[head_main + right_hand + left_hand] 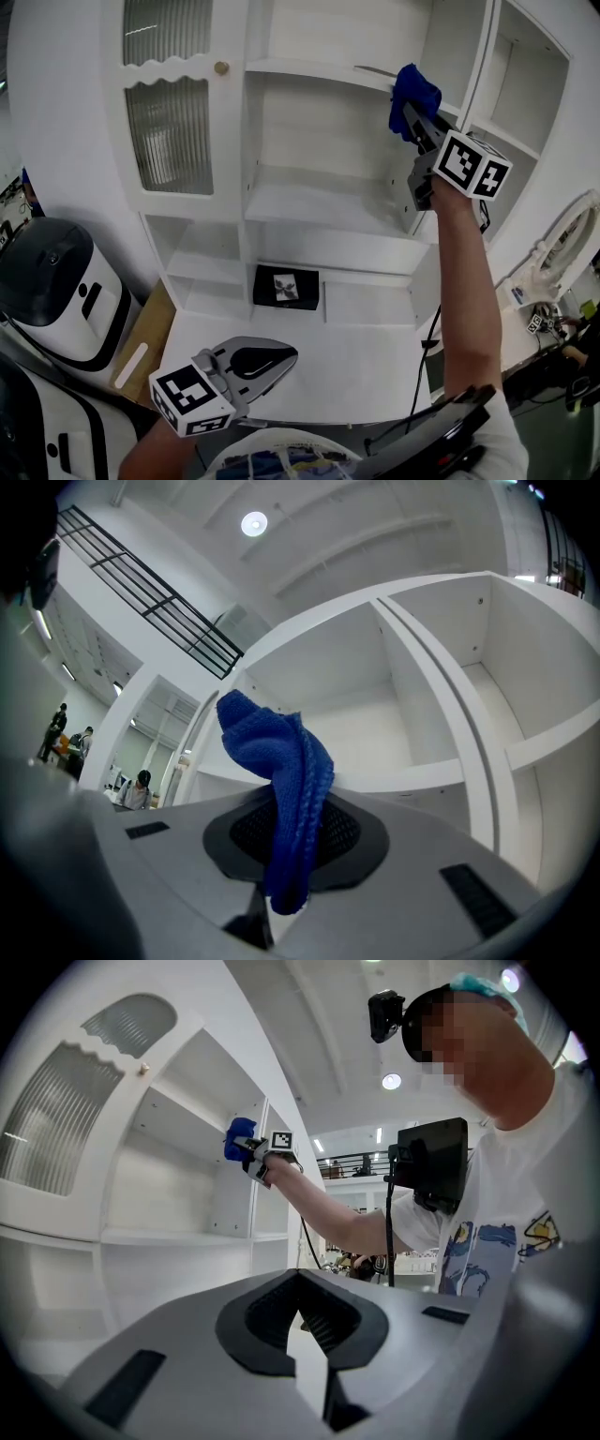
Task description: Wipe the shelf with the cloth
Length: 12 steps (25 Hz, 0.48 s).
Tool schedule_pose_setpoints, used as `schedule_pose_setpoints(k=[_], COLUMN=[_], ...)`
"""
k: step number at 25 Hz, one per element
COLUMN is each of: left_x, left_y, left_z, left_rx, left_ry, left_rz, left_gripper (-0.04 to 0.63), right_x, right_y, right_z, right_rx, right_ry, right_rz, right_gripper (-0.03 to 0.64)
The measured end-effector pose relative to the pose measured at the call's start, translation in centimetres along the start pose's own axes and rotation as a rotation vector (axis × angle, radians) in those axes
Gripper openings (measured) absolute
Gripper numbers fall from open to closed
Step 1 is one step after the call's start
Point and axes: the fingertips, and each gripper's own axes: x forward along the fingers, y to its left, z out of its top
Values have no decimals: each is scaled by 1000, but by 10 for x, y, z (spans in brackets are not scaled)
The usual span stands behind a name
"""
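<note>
A blue cloth [413, 91] is bunched at the right end of the white cabinet's upper shelf [309, 70], up against the shelf's front edge. My right gripper [415, 117] is raised there and shut on the cloth. In the right gripper view the cloth [281, 771] stands up out of the jaws in front of a shelf board [422, 778]. My left gripper [281, 356] hangs low over the cabinet's counter, shut and holding nothing. The left gripper view shows its jaws [305, 1330] closed, and the cloth [236, 1140] far off.
A black framed picture [286, 286] lies in the low middle compartment. A ribbed glass door with a knob [221, 67] closes the upper left. A white appliance [56, 291] and cardboard [141, 352] stand to the left. A white round frame [562, 248] is at the right.
</note>
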Motion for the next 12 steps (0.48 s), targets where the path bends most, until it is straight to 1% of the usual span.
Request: schedule_pose_setpoints(k=[12], left_x=[-43], left_y=[14], left_z=[-2], left_rx=[-7], left_ry=[-20], left_rz=[57], left_gripper=[12], right_x=[42], right_y=[64], right_z=[-6], right_rx=[18], right_ry=[3], right_rz=[74], right_gripper=[67])
